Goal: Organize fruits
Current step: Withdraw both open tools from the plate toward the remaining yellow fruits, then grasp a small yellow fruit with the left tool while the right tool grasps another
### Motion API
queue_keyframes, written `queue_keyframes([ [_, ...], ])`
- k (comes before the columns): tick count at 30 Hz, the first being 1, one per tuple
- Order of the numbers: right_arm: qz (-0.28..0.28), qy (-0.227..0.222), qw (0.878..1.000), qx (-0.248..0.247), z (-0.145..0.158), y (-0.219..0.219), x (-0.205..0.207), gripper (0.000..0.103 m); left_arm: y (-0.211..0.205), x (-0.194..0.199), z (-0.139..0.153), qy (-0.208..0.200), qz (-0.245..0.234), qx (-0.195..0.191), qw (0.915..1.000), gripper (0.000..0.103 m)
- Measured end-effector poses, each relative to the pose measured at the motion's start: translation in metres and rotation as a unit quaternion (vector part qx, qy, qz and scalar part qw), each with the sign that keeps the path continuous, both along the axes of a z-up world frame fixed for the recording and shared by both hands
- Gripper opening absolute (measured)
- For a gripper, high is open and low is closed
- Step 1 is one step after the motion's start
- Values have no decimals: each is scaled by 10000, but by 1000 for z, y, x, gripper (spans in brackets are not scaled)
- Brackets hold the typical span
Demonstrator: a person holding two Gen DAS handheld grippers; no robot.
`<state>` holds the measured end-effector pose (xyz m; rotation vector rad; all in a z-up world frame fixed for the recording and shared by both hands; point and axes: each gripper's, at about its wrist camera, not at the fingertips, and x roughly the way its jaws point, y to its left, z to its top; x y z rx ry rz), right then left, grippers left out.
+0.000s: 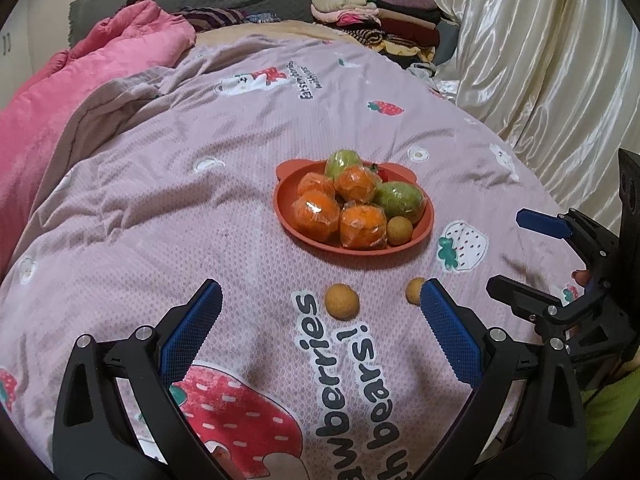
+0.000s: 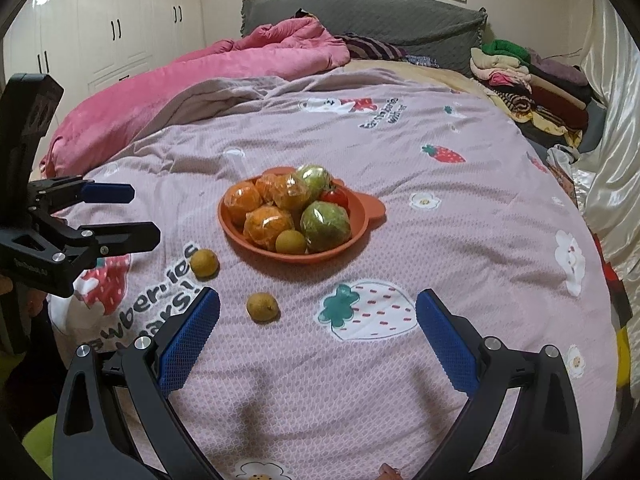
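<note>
— So, where are the fruits at this moment?

— Most of them are in the orange plate (image 1: 288,222) that stands on the bed, on a pink blanket (image 1: 224,216) printed with strawberries. I count four oranges in plastic wrap (image 1: 362,227), two green fruits in wrap (image 1: 400,199), one small tomato (image 2: 335,197) behind them, and one small brown fruit (image 1: 399,231) at the near rim of the plate.

— And outside the plate?

— Two more small brown fruits lie on the blanket, near the plate but apart from it. One (image 1: 341,301) is just beside the printed letters. The other one (image 2: 262,307) lies a little further to the right; in the left wrist view it is half hidden behind a blue finger pad.

— What do the grippers do?

— The left gripper (image 1: 320,312) is released, its jaws stand wide apart and nothing is between the pads. The first loose fruit lies in front of the gap and touches neither finger. The right gripper (image 2: 318,320) is released too and holds nothing; under it I see only the blanket with a white strawberry picture. The second loose fruit is just beside its left finger.

— Anything else on the bed?

— A pink quilt (image 2: 224,76) is bunched at the far left, and a pile of folded clothes (image 2: 532,84) lies at the far right, beside a shiny cream curtain (image 1: 532,60)
</note>
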<state>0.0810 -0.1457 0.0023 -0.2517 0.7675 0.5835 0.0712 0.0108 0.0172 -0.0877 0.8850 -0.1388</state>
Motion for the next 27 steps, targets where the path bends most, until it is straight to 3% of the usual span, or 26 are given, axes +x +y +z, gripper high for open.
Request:
queue_keyframes([
  [17, 265, 338, 9989, -164, -38, 13, 9, 96, -5, 5, -27, 366, -134, -12, 9992, 93],
  [18, 292, 355, 9988, -162, -39, 15, 9, 93, -6, 5, -28, 388, -140, -7, 9991, 93],
  [20, 390, 448, 9981, -172, -44, 18, 11, 75, -6, 7, -31, 424, -169, -27, 9990, 91],
  [23, 530, 557, 9969, -146, -50, 24, 11, 67, -6, 9, -34, 482, -194, -82, 9986, 74],
  [27, 720, 650, 9952, -120, -56, 34, 12, 52, -7, 11, -38, 537, -268, -157, 9981, 60],
])
